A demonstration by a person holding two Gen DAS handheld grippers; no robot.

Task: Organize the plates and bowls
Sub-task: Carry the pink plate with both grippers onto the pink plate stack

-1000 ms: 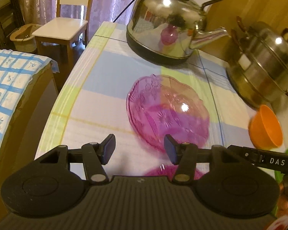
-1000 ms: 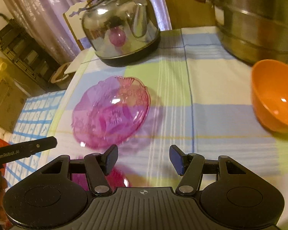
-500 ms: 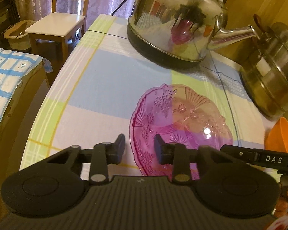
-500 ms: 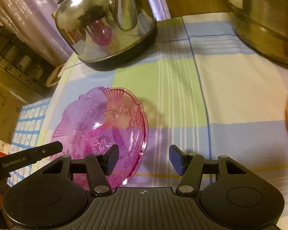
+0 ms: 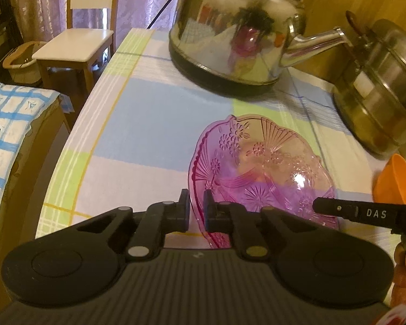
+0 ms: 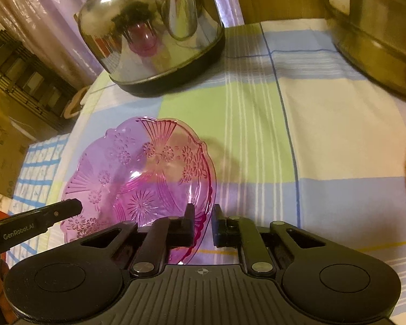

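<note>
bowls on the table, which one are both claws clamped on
The pink glass bowl: the left claw pinches its left rim, the right claw its right rim. The orange bowl sits untouched, off to the right.

a table (image 5: 149,124) under a checked cloth (image 6: 324,124) carried a pink glass plate (image 5: 259,168), a steel kettle (image 5: 230,35), a steel steamer pot (image 5: 381,92) and an orange bowl (image 5: 395,181).
</note>
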